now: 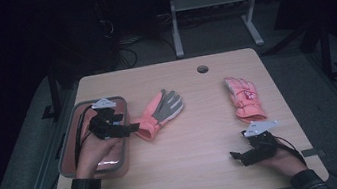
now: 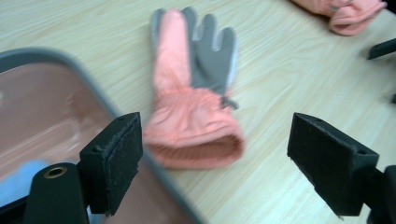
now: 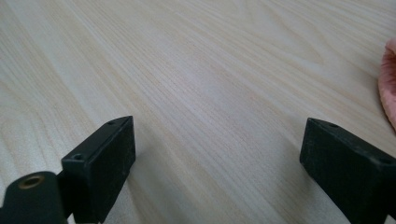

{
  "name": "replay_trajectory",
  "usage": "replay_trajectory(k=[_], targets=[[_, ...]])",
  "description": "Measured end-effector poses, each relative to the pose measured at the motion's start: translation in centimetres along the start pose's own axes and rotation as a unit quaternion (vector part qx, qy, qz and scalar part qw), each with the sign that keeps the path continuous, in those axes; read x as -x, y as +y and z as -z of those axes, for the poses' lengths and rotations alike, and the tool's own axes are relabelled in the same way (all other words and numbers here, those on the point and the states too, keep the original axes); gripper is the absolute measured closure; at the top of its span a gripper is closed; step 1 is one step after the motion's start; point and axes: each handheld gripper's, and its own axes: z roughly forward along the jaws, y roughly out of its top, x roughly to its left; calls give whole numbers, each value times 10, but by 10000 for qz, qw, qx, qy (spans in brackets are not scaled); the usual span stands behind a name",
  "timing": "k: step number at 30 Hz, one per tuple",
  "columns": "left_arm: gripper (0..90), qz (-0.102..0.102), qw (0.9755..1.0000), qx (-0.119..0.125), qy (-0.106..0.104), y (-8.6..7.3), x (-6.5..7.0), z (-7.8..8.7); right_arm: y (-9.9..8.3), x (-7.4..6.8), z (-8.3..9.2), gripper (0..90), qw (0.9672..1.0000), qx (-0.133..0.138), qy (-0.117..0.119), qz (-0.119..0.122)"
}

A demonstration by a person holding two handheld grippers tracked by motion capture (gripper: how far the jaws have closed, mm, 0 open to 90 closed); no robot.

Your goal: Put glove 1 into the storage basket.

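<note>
A pink glove with a grey palm [image 1: 159, 113] [image 2: 191, 107] lies flat on the wooden table [image 1: 192, 166], fingers pointing away, cuff beside the tray. My left gripper [image 1: 131, 128] [image 2: 217, 135] hovers over the tray's right rim, pointing at that cuff. Its jaws stand wide open and hold nothing. A second pink glove [image 1: 244, 97] [image 2: 345, 14] [image 3: 388, 84] lies at the right. My right gripper [image 1: 236, 155] [image 3: 217, 140] rests low at the front right, open over bare wood, aimed leftward.
A grey-rimmed tray [image 1: 63, 155] [image 2: 46, 53] with a pinkish floor sits at the table's left edge under my left hand. A round cable hole [image 1: 202, 68] is near the far edge. Behind the table stands a white desk frame [image 1: 175, 22] on a dark floor.
</note>
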Motion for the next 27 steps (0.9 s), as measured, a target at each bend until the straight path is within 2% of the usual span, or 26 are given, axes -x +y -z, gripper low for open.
replay_trajectory(k=[3,4,5,7,9,10,11,13,14,18,20,23,27], targets=[[178,-99,9999,37,-106,5,11,-4,0,0,0,102,10000,-3,-5,4],[179,-215,9997,24,-139,8,19,-7,0,0,0,102,10000,-2,-3,1],[179,-215,9997,24,-139,8,19,-7,0,0,0,102,10000,-2,-3,1],[179,-294,9994,32,-185,9,27,-11,0,0,0,102,10000,1,-2,0],[188,-333,9989,15,-341,9,38,-20,0,0,0,102,10000,-1,-2,-5],[188,-333,9989,15,-341,9,38,-20,0,0,0,102,10000,-1,-2,-5],[188,-389,9986,-4,-368,9,46,-27,0,0,0,102,10000,1,-4,5],[188,-457,9982,-52,-372,9,50,-30,0,0,0,102,10000,-1,-4,1],[188,-566,9976,-93,-376,9,58,-37,0,0,0,102,10000,1,-3,-2],[187,-710,9966,-165,-391,7,69,-47,0,0,0,102,10000,0,-5,3],[187,-777,9961,-217,-364,2,78,-56,0,0,0,102,10000,-2,-10,-6],[186,-838,9954,-278,-369,-4,83,-62,0,0,0,102,10000,4,-18,-6],[186,-924,9944,-358,-375,-24,90,-73,0,0,0,103,10000,6,-28,-12]])
